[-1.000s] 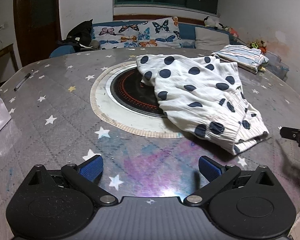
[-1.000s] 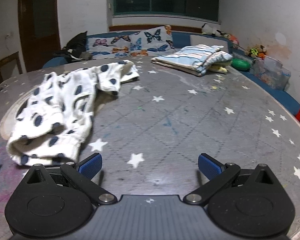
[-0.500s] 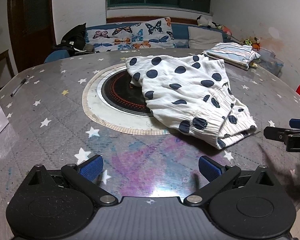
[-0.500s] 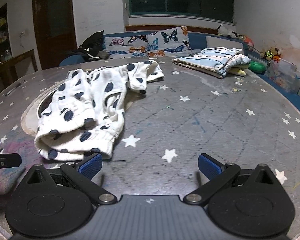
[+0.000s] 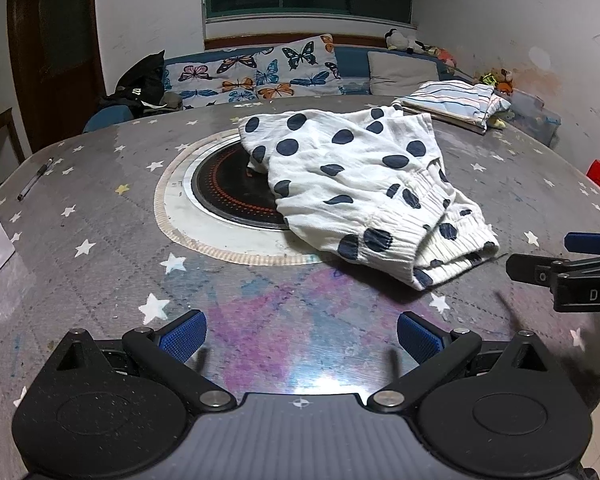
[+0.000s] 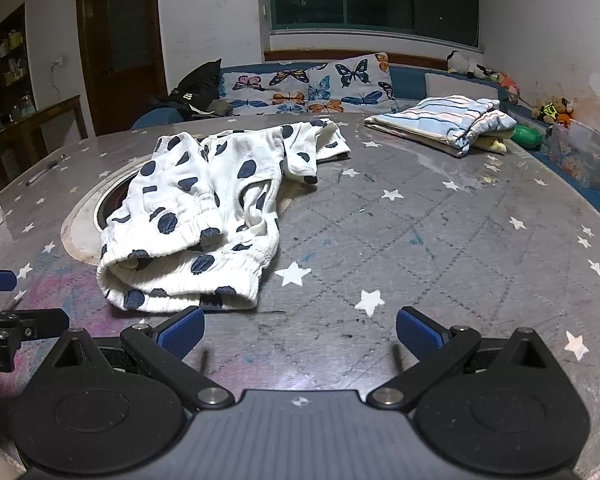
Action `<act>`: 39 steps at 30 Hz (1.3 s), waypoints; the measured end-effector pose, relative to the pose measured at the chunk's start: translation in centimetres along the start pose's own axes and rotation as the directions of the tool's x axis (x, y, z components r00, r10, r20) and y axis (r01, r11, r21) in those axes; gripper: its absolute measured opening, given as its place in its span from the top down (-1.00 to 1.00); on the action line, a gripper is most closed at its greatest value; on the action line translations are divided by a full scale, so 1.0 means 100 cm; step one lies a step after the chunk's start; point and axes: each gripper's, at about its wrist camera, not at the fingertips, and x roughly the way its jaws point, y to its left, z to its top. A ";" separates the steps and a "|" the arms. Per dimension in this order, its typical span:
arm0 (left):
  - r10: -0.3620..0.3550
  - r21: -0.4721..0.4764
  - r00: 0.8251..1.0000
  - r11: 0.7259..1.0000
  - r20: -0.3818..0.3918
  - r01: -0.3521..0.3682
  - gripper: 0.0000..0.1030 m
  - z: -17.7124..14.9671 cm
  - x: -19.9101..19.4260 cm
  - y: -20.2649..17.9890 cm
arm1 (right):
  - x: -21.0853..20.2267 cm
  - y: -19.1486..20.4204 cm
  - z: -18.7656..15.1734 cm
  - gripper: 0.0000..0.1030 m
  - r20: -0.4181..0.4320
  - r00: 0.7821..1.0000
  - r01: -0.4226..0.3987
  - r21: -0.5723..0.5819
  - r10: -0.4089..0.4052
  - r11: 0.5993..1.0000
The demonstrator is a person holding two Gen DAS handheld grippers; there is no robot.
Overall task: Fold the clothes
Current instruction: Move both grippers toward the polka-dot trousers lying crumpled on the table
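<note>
Both grippers, left (image 5: 299, 334) and right (image 6: 299, 332), have drawn nearer the rumpled spotted garment (image 5: 364, 196) lying half over the worktop's (image 6: 440, 240) inset hob (image 5: 236, 196), jaws released and empty, apparently poised to seize its near cuffs.

White letters "DAS", cut off at the frame edge, stand on the right tongs (image 5: 572, 264).

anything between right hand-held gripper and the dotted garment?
Nothing. In the right wrist view, only bare starred tabletop separates the open right hand-held gripper from the dotted garment's near cuff.
</note>
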 end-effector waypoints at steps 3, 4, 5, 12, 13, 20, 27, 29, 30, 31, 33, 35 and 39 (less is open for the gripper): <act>-0.002 0.007 1.000 1.000 0.002 0.002 -1.00 -0.001 -0.001 -0.003 | -0.001 0.001 0.000 -1.00 0.002 1.000 -0.004 -0.001 0.004 1.000; -0.003 0.010 1.000 1.000 0.003 0.003 -1.00 -0.001 -0.002 -0.004 | -0.001 0.002 0.000 -1.00 0.002 1.000 -0.005 -0.002 0.005 1.000; -0.003 0.012 1.000 1.000 0.005 0.003 -1.00 -0.001 -0.002 -0.005 | -0.001 0.002 -0.001 -1.00 0.002 1.000 -0.006 -0.003 0.006 1.000; -0.008 0.028 1.000 1.000 0.004 0.008 -1.00 -0.001 -0.003 -0.012 | -0.001 0.004 -0.002 -1.00 0.001 1.000 -0.014 -0.005 0.014 1.000; -0.009 0.030 1.000 1.000 0.004 0.008 -1.00 -0.001 -0.003 -0.012 | -0.001 0.004 -0.002 -1.00 0.001 1.000 -0.014 -0.005 0.014 1.000; -0.015 0.035 1.000 0.999 0.003 0.015 -1.00 0.000 -0.003 -0.015 | 0.000 0.006 -0.002 -1.00 0.001 1.000 -0.019 -0.011 0.019 1.000; -0.016 0.037 1.000 0.999 0.001 0.016 -1.00 0.001 -0.002 -0.016 | 0.002 0.010 -0.002 -1.00 -0.003 1.000 -0.025 -0.019 0.025 0.999; -0.017 0.037 1.000 0.999 0.002 0.017 -1.00 0.001 -0.002 -0.016 | 0.002 0.010 -0.002 -1.00 -0.002 1.000 -0.026 -0.020 0.026 0.999; -0.017 0.038 1.000 0.999 0.002 0.017 -1.00 0.002 -0.002 -0.016 | 0.002 0.010 -0.002 -1.00 -0.002 1.000 -0.027 -0.020 0.027 0.999; -0.018 0.037 1.000 0.999 0.003 0.017 -1.00 0.002 -0.002 -0.016 | 0.003 0.011 -0.001 -1.00 -0.002 1.000 -0.028 -0.021 0.028 0.999; -0.018 0.037 1.000 0.999 0.002 0.018 -1.00 0.003 -0.001 -0.016 | 0.003 0.012 -0.001 -1.00 -0.003 1.000 -0.029 -0.026 0.029 0.999; -0.019 0.038 1.000 0.999 0.001 0.019 -1.00 0.004 0.000 -0.016 | 0.004 0.013 0.000 -1.00 -0.003 0.999 -0.032 -0.029 0.031 0.999; -0.021 0.039 1.000 0.999 0.004 0.021 -1.00 0.006 0.001 -0.016 | 0.006 0.015 0.002 -1.00 -0.004 0.999 -0.035 -0.034 0.035 0.999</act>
